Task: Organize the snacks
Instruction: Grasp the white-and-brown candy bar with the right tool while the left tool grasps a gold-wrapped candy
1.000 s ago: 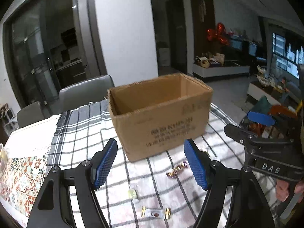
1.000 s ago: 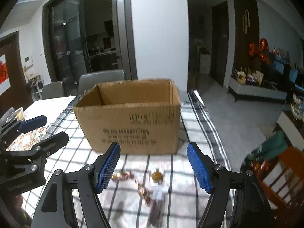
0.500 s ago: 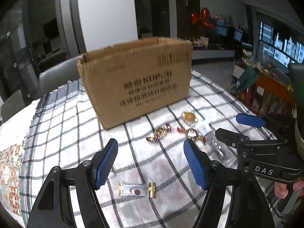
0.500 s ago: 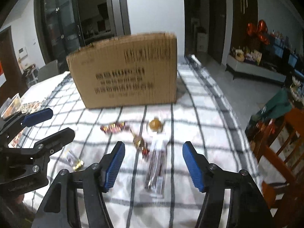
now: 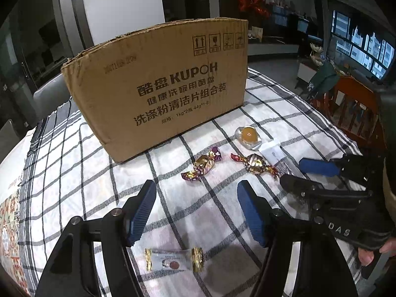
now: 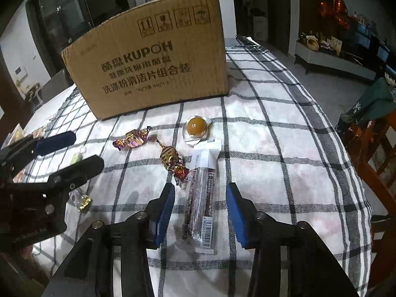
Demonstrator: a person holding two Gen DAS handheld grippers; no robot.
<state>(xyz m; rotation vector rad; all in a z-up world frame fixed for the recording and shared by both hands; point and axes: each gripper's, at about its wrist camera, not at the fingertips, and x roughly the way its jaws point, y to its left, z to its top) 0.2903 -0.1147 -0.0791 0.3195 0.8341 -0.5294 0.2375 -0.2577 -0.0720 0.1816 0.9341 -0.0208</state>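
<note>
A cardboard box (image 5: 158, 91) stands on the checked tablecloth (image 5: 74, 153); it also shows in the right wrist view (image 6: 153, 64). Snacks lie in front of it. My left gripper (image 5: 196, 210) is open, low over the cloth, above a clear-wrapped candy with gold ends (image 5: 173, 263). My right gripper (image 6: 200, 210) is open and straddles a long dark snack stick in clear wrap (image 6: 201, 198). Two gold-purple candies (image 6: 132, 139) (image 6: 172, 160) and an orange jelly cup (image 6: 196, 127) lie between the stick and the box.
An orange wooden chair (image 6: 378, 153) stands at the table's right edge. A grey chair (image 5: 52, 94) stands behind the box. A patterned mat (image 5: 7, 217) lies at the left. A pale small candy (image 6: 76, 158) lies near the left gripper.
Both grippers have come down and forward toward the cloth. The right gripper now straddles the snack stick. The box looks nearer and its top opening is out of sight.
</note>
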